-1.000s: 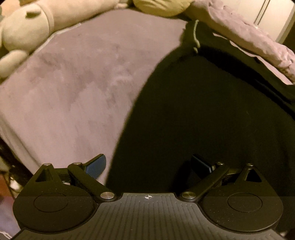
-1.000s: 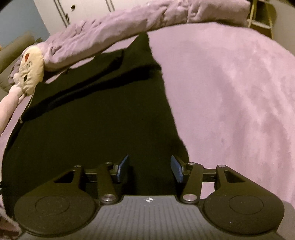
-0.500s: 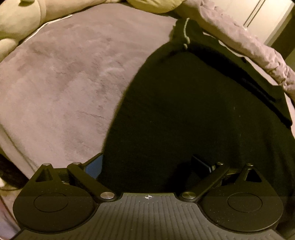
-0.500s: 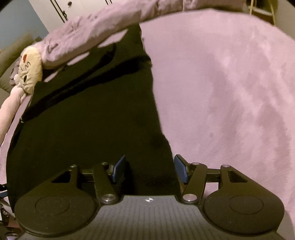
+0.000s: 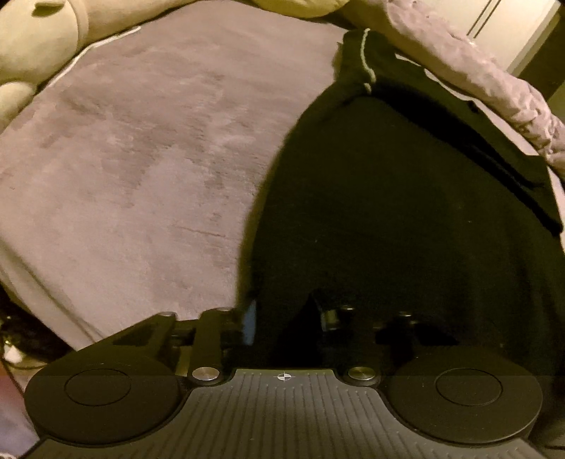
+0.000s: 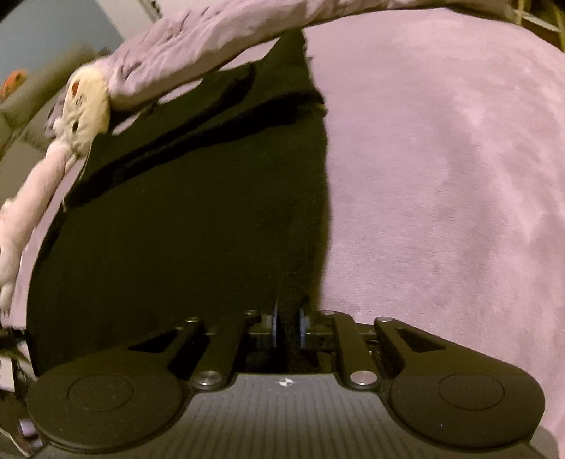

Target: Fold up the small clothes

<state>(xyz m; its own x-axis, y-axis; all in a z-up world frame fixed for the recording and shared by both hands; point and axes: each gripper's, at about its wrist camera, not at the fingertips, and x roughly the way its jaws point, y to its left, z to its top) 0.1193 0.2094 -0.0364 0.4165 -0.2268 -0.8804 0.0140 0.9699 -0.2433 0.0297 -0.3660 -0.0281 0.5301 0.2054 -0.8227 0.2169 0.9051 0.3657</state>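
A black garment (image 5: 406, 197) lies spread flat on a mauve blanket (image 5: 134, 148); it also shows in the right wrist view (image 6: 183, 226). My left gripper (image 5: 287, 319) sits at the garment's near left corner, its jaws narrowed with black cloth between them. My right gripper (image 6: 287, 326) is at the garment's near right corner, its blue pads (image 6: 274, 326) pressed on a ridge of the black cloth. A pale-edged collar or cuff (image 5: 365, 56) lies at the garment's far end.
A cream plush toy (image 5: 39, 39) lies at the far left of the blanket. A crumpled mauve duvet (image 5: 476, 77) runs along the far edge; it also shows in the right wrist view (image 6: 212, 46), with a small plush doll (image 6: 84, 109) beside it. White cupboard doors (image 5: 512, 28) stand behind.
Both grippers have closed from wide open onto the garment's near corners. The left one shifted right onto the cloth edge; the right one shifted over its corner.
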